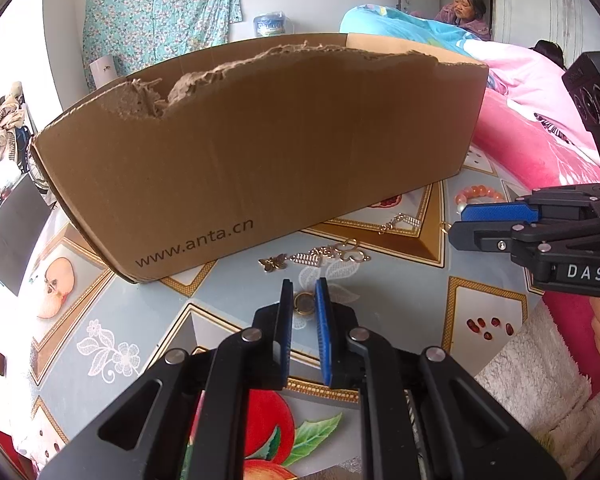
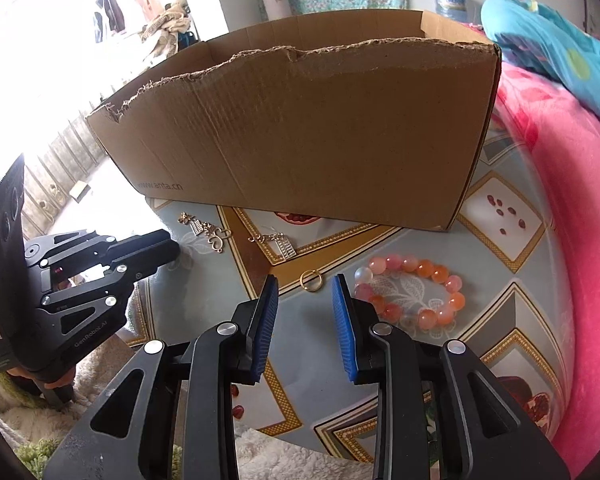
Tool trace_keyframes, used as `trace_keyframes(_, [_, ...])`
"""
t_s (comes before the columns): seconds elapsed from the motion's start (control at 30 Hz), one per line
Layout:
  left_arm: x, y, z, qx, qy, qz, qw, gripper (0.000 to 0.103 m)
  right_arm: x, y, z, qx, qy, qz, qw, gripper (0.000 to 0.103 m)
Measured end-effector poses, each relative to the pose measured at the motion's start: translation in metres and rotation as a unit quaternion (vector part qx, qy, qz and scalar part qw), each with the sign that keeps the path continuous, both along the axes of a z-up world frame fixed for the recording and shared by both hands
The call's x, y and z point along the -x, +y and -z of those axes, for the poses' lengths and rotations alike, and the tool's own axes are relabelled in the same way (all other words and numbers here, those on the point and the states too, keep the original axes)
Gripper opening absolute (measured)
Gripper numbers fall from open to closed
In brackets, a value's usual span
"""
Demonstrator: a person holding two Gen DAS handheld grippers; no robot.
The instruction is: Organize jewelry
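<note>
A torn brown cardboard box [image 1: 260, 152] stands on the patterned table, also in the right wrist view [image 2: 308, 136]. My left gripper [image 1: 304, 304] is shut on a gold ring [image 1: 303, 303] just above the table. Gold chain pieces with a butterfly charm [image 1: 316, 258] lie in front of the box. My right gripper [image 2: 305, 300] is open, with a second gold ring [image 2: 311, 280] on the table just ahead of its tips. A pink-orange bead bracelet [image 2: 412, 292] lies to its right. More gold chain [image 2: 276, 242] lies near the box.
A pink and blue quilt [image 2: 560, 160] borders the table's right side. A white fluffy cloth [image 1: 540, 380] lies at the near edge. A person [image 1: 466, 10] sits behind the quilt. The right gripper shows in the left wrist view [image 1: 456, 224].
</note>
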State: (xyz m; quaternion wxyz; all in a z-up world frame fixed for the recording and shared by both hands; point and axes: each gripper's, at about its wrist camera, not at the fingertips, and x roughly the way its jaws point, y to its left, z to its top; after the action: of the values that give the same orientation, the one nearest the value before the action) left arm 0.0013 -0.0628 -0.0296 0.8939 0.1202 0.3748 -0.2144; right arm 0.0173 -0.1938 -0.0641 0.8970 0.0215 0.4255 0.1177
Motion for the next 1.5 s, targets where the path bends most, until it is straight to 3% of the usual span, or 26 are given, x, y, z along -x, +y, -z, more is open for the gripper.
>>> trace_keyframes(0.2, [0.000, -0.001, 0.000, 0.001, -0.001, 0.000, 1.0000, 0.011, -0.006, 0.015, 0.005, 0.039, -0.016, -0.003, 0.999, 0.027])
trace_keyframes(0.33, [0.000, -0.001, 0.000, 0.000, -0.002, 0.000, 1.0000, 0.011, -0.012, 0.021, 0.008, 0.053, -0.023, -0.003, 0.998, 0.015])
trace_keyframes(0.37, [0.000, -0.001, -0.001, 0.000, -0.001, 0.000, 1.0000, 0.011, -0.013, 0.021, 0.008, 0.051, -0.023, -0.005, 0.998, 0.009])
trace_keyframes(0.63, [0.000, -0.001, -0.002, 0.001, -0.002, -0.001, 1.0000, 0.011, -0.016, 0.012, 0.006, 0.002, -0.013, 0.003, 1.000, 0.009])
trace_keyframes(0.97, [0.001, 0.002, -0.003, 0.013, -0.003, -0.001, 0.9999, 0.011, -0.001, -0.022, -0.023, -0.039, -0.030, 0.018, 0.999, 0.009])
trace_keyframes(1.07, [0.004, 0.005, -0.009, 0.020, -0.010, -0.002, 0.9997, 0.011, 0.002, -0.015, -0.029, -0.043, -0.042, 0.015, 0.998, 0.009])
trace_keyframes(1.27, [0.016, 0.012, -0.039, 0.044, -0.032, 0.000, 0.9985, 0.011, 0.012, 0.004, -0.057, -0.057, -0.080, -0.009, 0.995, 0.009])
trace_keyframes(1.5, [0.006, 0.018, -0.112, 0.106, -0.085, 0.024, 0.9904, 0.011, -0.013, 0.011, -0.113, -0.094, -0.124, -0.045, 0.987, 0.009])
